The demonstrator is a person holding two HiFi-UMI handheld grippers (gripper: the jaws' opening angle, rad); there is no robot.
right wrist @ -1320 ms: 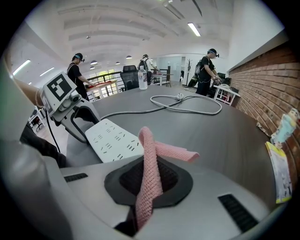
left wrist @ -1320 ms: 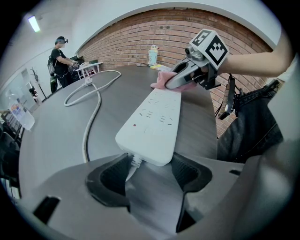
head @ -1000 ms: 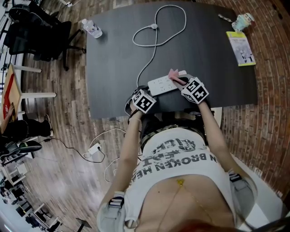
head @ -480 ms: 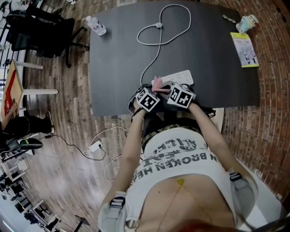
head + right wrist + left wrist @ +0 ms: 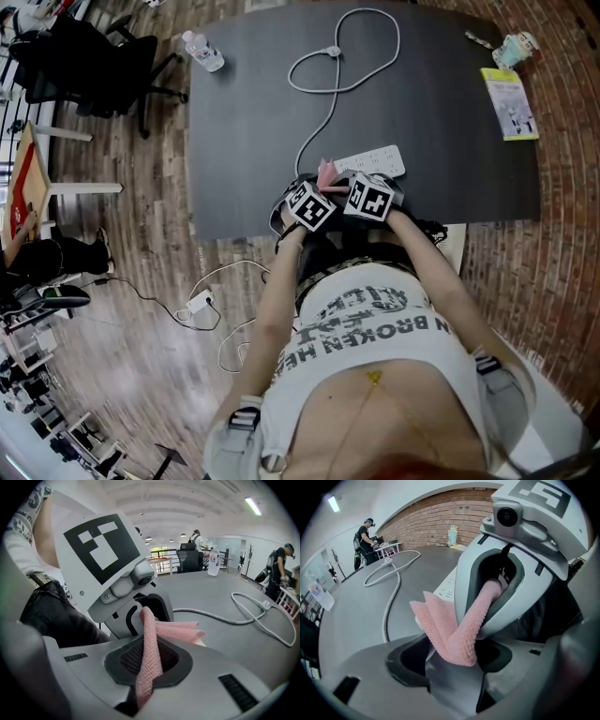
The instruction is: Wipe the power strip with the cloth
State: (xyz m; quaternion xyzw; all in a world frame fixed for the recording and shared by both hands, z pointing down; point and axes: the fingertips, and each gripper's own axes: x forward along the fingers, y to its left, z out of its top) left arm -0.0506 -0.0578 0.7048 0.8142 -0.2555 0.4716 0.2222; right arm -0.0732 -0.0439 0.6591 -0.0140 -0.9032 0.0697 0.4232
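The white power strip (image 5: 380, 159) lies near the front edge of the dark table (image 5: 450, 141), and its white cable (image 5: 319, 122) loops away toward the far side. My two grippers meet nose to nose at the strip's left end. A pink cloth (image 5: 326, 172) is stretched between them. My right gripper (image 5: 140, 691) is shut on one end of the cloth (image 5: 149, 658). My left gripper (image 5: 461, 667) is closed on the folded other end (image 5: 461, 634), with loose corners sticking out sideways. Part of the strip (image 5: 443, 590) shows behind the cloth.
A water bottle (image 5: 202, 52) stands at the table's far left corner. A yellow booklet (image 5: 511, 101) and a small pale object (image 5: 517, 44) are at the far right. An office chair (image 5: 84, 56) is left of the table, and a cable with an adapter (image 5: 199, 302) lies on the floor.
My right gripper carried the cloth leftward off the strip's middle to meet my left gripper at the strip's left end. In the last half second little has moved.
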